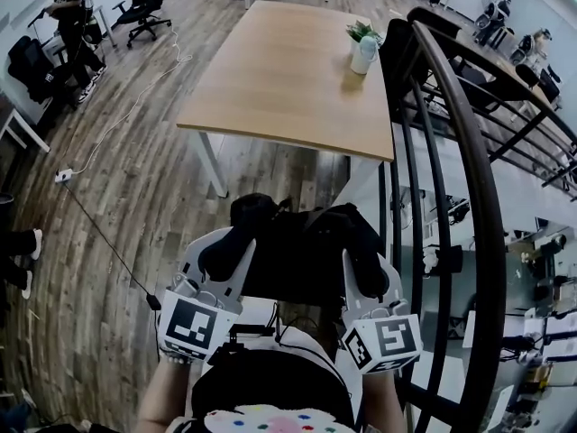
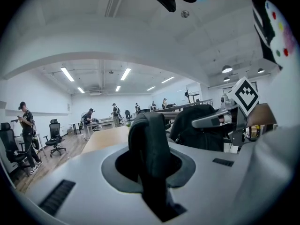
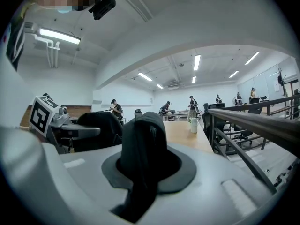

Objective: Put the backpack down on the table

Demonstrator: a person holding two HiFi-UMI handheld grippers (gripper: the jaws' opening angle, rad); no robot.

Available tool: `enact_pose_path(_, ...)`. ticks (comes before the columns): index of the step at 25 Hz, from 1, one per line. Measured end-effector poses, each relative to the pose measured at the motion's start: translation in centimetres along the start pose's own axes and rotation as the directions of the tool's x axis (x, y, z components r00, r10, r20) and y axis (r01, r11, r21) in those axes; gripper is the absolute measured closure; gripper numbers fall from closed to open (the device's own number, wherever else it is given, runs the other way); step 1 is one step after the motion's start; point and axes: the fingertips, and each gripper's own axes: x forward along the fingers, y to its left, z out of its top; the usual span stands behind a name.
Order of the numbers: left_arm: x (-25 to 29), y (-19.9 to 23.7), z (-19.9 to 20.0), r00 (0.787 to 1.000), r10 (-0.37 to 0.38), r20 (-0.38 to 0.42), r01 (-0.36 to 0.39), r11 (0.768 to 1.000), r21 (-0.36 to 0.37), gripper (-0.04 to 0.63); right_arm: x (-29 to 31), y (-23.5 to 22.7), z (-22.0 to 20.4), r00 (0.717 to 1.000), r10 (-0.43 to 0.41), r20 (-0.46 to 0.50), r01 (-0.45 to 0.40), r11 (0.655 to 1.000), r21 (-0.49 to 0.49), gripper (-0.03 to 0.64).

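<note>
I carry a black backpack [image 1: 297, 253] in the air, short of the wooden table [image 1: 288, 70]. My left gripper [image 1: 225, 253] is shut on one black strap [image 2: 147, 142], which fills its jaws in the left gripper view. My right gripper [image 1: 365, 262] is shut on the other strap [image 3: 140, 146]. The bag's body [image 2: 197, 125] hangs between the two grippers and hides their fingertips. Both grippers point toward the table, nearly level.
A small plant in a white pot [image 1: 363, 49] stands near the table's right edge. A dark metal railing [image 1: 469, 152] runs close on my right. Office chairs [image 1: 144, 7] and a person [image 1: 68, 25] are at the far left, and a cable [image 1: 99, 233] lies on the wood floor.
</note>
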Motion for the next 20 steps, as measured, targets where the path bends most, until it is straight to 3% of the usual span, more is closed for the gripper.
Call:
enact_pose_path(14, 6.2, 2.5, -1.0, 0.998, -0.060, 0.019, 0.060, 0.998, -0.015, 0.532, 5.6, -3.4, -1.3, 0.998, -0.062, -0.016, 0.062, 0.998, -0.006, 0.548)
enact_pose_path(20, 11.6, 6.7, -0.8, 0.997, -0.071, 0.000, 0.071, 0.997, -0.019, 0.532, 11.9, -5.4, -0.5, 0.997, -0.068, -0.039, 0.068, 0.998, 0.005, 0.546)
